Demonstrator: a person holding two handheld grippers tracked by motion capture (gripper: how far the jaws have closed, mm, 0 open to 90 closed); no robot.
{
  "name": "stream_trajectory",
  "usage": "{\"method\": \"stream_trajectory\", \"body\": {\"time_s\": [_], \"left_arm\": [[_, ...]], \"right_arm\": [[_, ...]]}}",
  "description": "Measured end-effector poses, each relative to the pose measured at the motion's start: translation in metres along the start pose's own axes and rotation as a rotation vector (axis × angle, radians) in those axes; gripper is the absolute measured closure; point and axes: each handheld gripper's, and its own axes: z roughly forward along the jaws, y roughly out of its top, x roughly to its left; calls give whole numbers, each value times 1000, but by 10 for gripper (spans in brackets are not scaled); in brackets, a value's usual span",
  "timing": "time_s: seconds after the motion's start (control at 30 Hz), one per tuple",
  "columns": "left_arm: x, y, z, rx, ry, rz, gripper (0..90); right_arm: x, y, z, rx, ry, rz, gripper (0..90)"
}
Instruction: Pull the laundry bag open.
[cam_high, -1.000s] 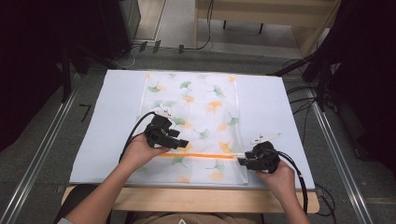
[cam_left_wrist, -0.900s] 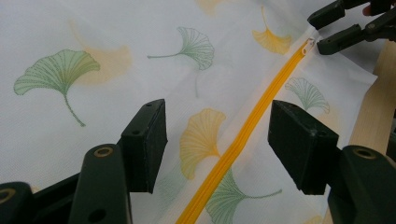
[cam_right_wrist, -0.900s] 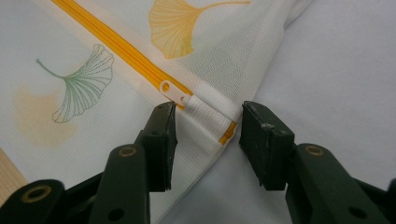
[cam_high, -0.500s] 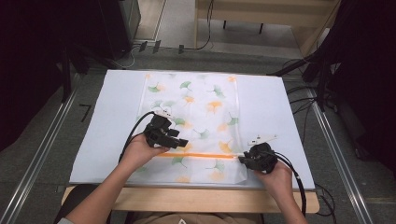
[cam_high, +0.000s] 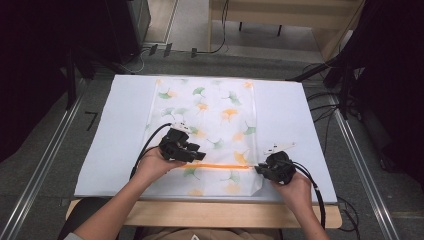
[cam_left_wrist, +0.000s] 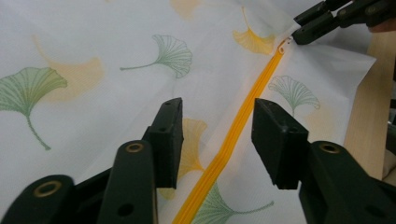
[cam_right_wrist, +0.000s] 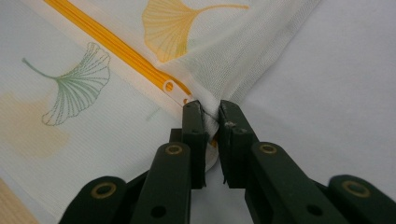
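Observation:
A white mesh bag (cam_high: 210, 115) printed with ginkgo leaves lies flat on the table, its orange zipper (cam_high: 220, 165) running left to right near the front. My left gripper (cam_high: 199, 154) hovers at the zipper's left part. Its jaws have just been closing and stand open (cam_left_wrist: 217, 135), one on each side of the zipper (cam_left_wrist: 243, 126), not touching it. My right gripper (cam_high: 260, 169) is at the zipper's right end. Its jaws have just been closing and are now shut (cam_right_wrist: 211, 122) on the bag's bunched edge fabric beside the white zipper pull (cam_right_wrist: 170, 87).
A pale blue-white sheet (cam_high: 115, 130) covers the table under the bag. The wooden front edge (cam_high: 210, 215) lies close behind both hands. Metal rails (cam_high: 45, 165) run along both sides, and cables (cam_high: 325, 110) trail at the right.
Both hands stay about where they were. The right gripper's jaws have narrowed onto the bag's right edge, and the left gripper's jaws look slightly narrower.

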Motion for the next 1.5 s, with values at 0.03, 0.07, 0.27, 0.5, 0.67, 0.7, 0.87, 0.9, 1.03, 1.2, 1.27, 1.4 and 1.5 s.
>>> {"method": "stream_trajectory", "body": {"time_s": [0.03,0.07,0.27,0.5,0.67,0.7,0.87,0.9,1.03,1.2,1.27,1.4,1.5], "left_arm": [[-1,0,1,4,6,-2,521],[-1,0,1,4,6,-2,508],[-6,1,8,14,-5,5,479],[-11,4,11,-2,-52,4,448],[-15,4,15,-30,-90,22,536],[-17,4,16,-34,-95,31,549],[-25,6,22,-29,-108,49,580],[-27,7,24,-20,-110,46,580],[-31,8,35,9,-145,17,533],[-40,12,41,4,-151,38,578],[-45,15,43,7,-158,51,617],[-50,19,47,6,-164,73,636],[-53,22,52,1,-173,79,631]], "right_arm": [[-1,1,0,4,10,13,848],[-2,2,0,10,19,19,849],[-4,4,-3,13,43,28,850],[-3,6,-16,-26,77,26,850],[-1,6,-20,-44,88,30,850],[-1,6,-20,-49,93,24,849],[0,7,-23,-59,104,27,849],[0,7,-23,-64,108,27,850],[2,9,-25,-77,113,25,849],[2,9,-27,-88,122,25,849],[2,9,-27,-91,126,21,849],[2,10,-28,-99,130,19,849],[2,10,-29,-105,132,14,850]]}}
